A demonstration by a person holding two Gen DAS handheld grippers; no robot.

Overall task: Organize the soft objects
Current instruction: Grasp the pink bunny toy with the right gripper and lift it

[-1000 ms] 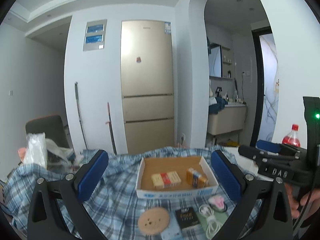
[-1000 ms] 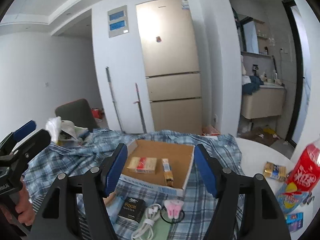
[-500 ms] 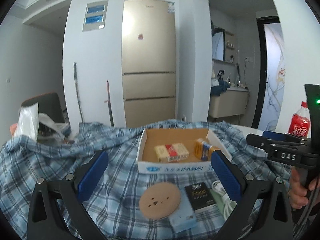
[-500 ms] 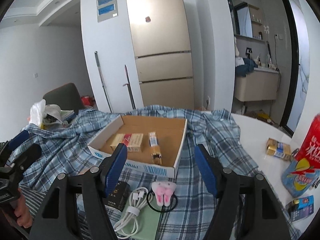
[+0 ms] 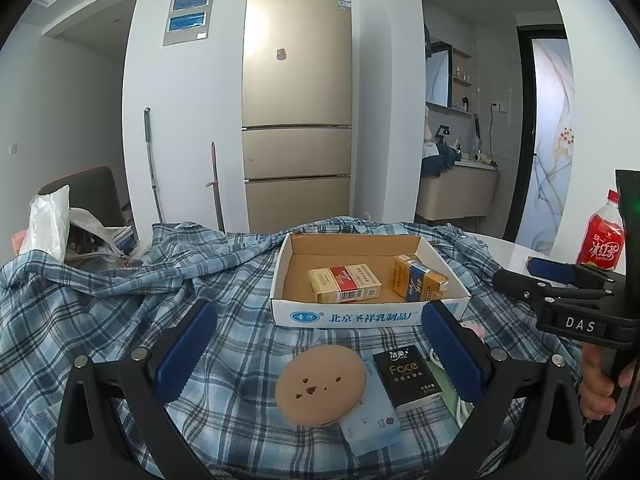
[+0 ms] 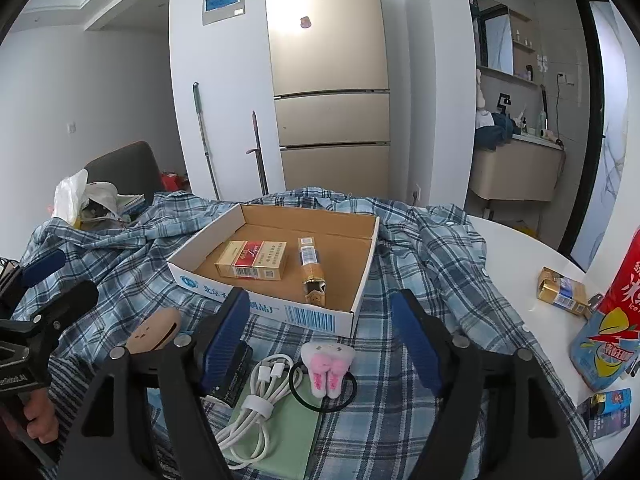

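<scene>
Premises: a lived-in home, dining area open to a washroom.
Appliance: tall gold three-door fridge [image 5: 297, 112] against the white wall.
Washroom: vanity counter [image 6: 516, 168] with mirror, through an arched opening.
Cleaning gear: mop handle [image 5: 151, 164] leaning on the wall.
Table: white round table [image 6: 516, 256] under a plaid shirt [image 5: 100, 312], with a red drink bottle [image 5: 604, 240].
</scene>
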